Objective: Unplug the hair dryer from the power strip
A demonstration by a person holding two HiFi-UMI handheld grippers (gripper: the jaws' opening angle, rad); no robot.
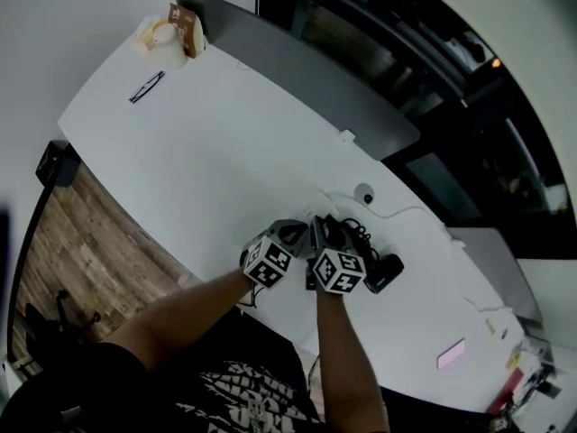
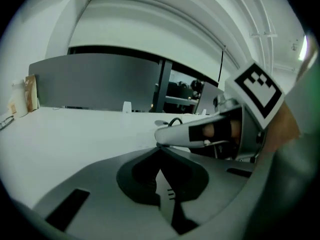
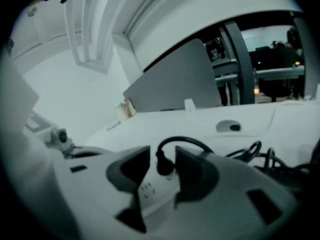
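White desk [image 3: 200,124] holds one power strip [image 3: 152,190] with one black plug [image 3: 164,167] in it.

Power strip [image 3: 152,191] on table [image 1: 225,152], near person's edge. Plug [image 3: 164,166] seated in strip, between right gripper [image 3: 162,158] jaws. Left gripper [image 2: 160,151] just left of strip. Hair dryer [image 1: 385,272] right of strip, cable coil [image 3: 257,154] between. Grommet [image 1: 364,193] behind strip. Divider panel [image 1: 306,70] along table's far edge, well behind strip. Cup [image 1: 163,34] at table's far left corner, well apart from strip.
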